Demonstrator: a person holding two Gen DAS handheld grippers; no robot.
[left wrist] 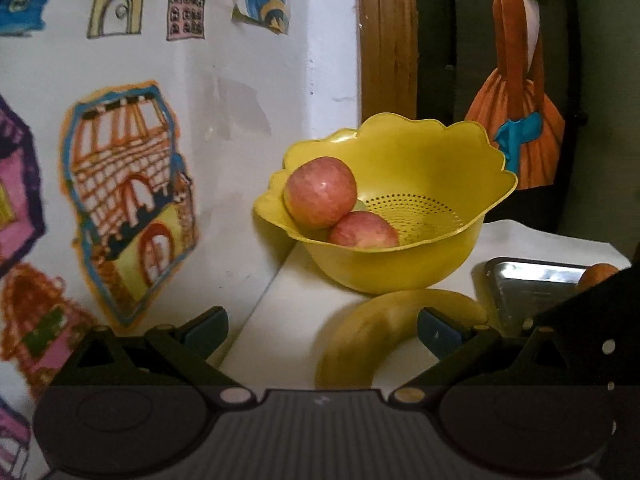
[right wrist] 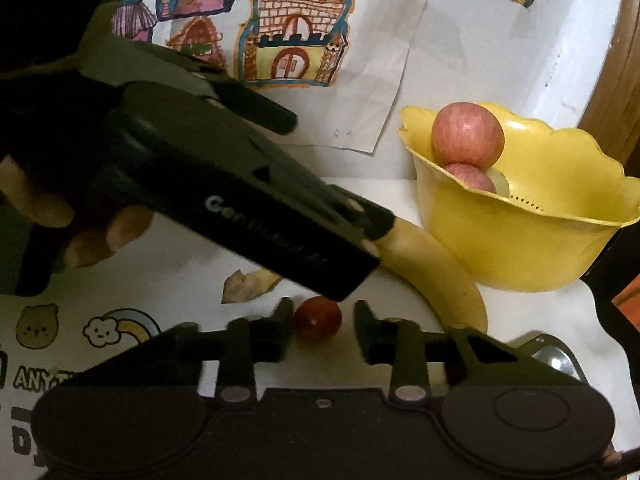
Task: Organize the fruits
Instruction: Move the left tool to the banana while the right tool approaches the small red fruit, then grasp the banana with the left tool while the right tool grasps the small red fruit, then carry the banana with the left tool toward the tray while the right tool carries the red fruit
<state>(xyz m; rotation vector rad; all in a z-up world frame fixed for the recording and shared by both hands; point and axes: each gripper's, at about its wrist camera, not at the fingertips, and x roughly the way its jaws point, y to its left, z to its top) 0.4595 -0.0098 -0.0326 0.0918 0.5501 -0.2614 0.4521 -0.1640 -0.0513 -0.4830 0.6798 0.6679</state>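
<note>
The banana (left wrist: 400,332) lies curved on the counter (left wrist: 280,320) just before the yellow bowl (left wrist: 400,268), between the wide-spread fingers of the left gripper (left wrist: 322,330); the right gripper (right wrist: 324,330) is open around a small red fruit (right wrist: 318,318).

The left wrist view looks low and close across the white table (left wrist: 280,320) toward the yellow bowl (left wrist: 400,272) and wall; the right wrist view sits farther back, looking down, sharing bowl (right wrist: 520,248) and banana (right wrist: 440,272)
</note>
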